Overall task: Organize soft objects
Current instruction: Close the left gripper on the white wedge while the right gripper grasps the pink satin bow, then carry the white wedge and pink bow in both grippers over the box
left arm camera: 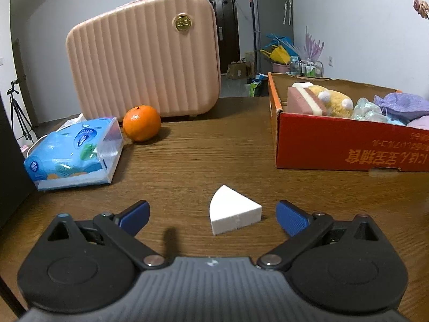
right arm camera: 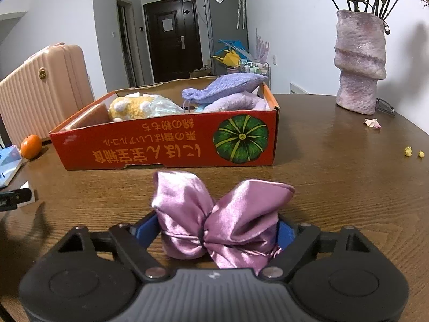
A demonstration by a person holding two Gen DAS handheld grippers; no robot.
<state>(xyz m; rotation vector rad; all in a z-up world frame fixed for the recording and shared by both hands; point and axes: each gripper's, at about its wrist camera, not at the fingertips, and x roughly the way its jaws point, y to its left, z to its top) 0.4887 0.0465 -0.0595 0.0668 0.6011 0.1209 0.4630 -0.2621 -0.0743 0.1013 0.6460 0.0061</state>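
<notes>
The left claw (left arm camera: 213, 216) stood wide apart, empty, just above the wooden counter (left arm camera: 203, 147); a white wedge sponge (left arm camera: 234, 212) lay between its blue pads, touching neither. The right claw (right arm camera: 215, 230) had its pads against both sides of a pink satin bow (right arm camera: 214, 220) resting on the counter — whether they truly pinched it could not be told. Beyond both lay the red cardboard box (right arm camera: 166, 145) (pumpkin printed on its side), holding a yellow plush (right arm camera: 131, 108), a purple knit pouch (right arm camera: 222, 87) and other soft things. Left of the box sat an orange (left arm camera: 141, 123) and a blue tissue pack (left arm camera: 75, 153); behind these stood a pink suitcase (left arm camera: 144, 56).
</notes>
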